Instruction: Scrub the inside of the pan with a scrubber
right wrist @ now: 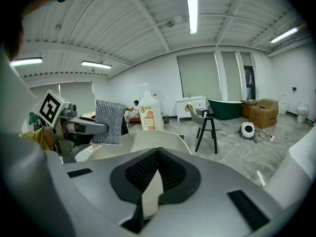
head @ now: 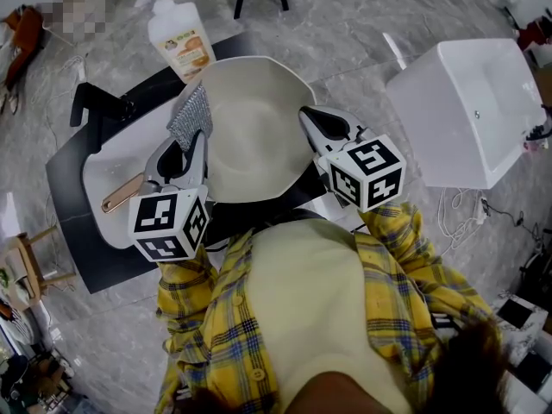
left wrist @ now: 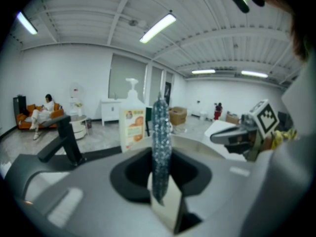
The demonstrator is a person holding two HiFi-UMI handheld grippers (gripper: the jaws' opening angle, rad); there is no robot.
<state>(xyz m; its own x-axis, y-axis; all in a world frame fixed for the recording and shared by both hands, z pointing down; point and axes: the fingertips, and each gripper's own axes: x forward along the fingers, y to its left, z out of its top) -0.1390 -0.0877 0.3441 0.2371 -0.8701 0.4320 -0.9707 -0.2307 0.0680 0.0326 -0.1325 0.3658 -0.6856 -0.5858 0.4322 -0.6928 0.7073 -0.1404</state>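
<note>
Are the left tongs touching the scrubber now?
Touching. The left gripper view shows the scrubber clamped edge-on between the left tongs, both jaws pressed against it.

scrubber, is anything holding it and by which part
The left gripper holds the scrubber, jaws clamped on its lower edge. The rest of the pad stands upright above the jaws.

soap bottle [head: 177, 33] label apparently illegible

Long ceiling lamps [right wrist: 191, 11] light the room brightly and evenly, so shadows are soft and glare is little. Both gripper views bend strongly and turn black in the corners, and the near scrubber [left wrist: 160, 142] is out of focus.
</note>
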